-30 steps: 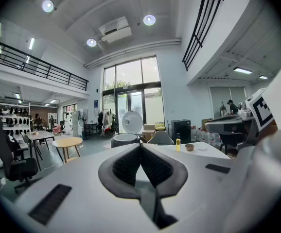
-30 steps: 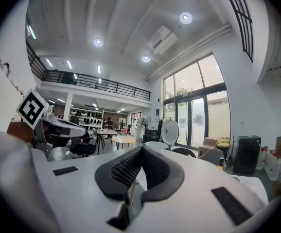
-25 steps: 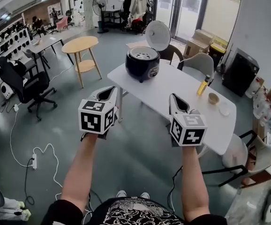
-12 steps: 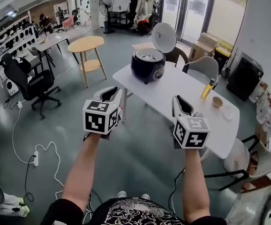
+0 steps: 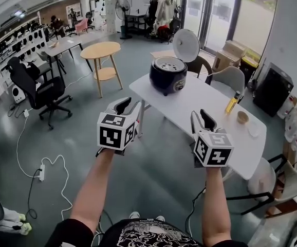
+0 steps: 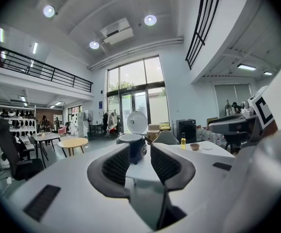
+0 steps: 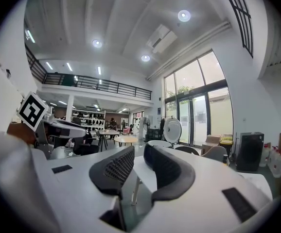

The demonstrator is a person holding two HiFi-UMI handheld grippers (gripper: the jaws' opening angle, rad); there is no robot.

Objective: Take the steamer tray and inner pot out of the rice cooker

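A dark rice cooker [image 5: 167, 76] stands on the far end of a white table [image 5: 200, 104] with its white lid [image 5: 185, 45] raised. A pale perforated steamer tray [image 5: 169, 64] shows in its top; the inner pot is hidden. My left gripper [image 5: 127, 106] and right gripper [image 5: 202, 119] are held level in mid-air, well short of the cooker. Both sets of jaws are opening with nothing between them. In the left gripper view the cooker [image 6: 132, 147] appears far off between the jaws of the left gripper [image 6: 139, 153]. The right gripper [image 7: 139, 157] partly hides the cooker [image 7: 158, 143].
On the table's near end stand a yellow bottle [image 5: 232, 105] and a small bowl [image 5: 243, 117]. Grey chairs [image 5: 229, 78] stand behind the table. A round wooden table [image 5: 103, 50] and a black office chair [image 5: 38, 89] are to the left. A power strip with cable [image 5: 41, 173] lies on the floor.
Both grippers' jaws have gone from shut to partly open. The head view has shifted, so the cooker and table sit a little further right. The hands have stayed in place.
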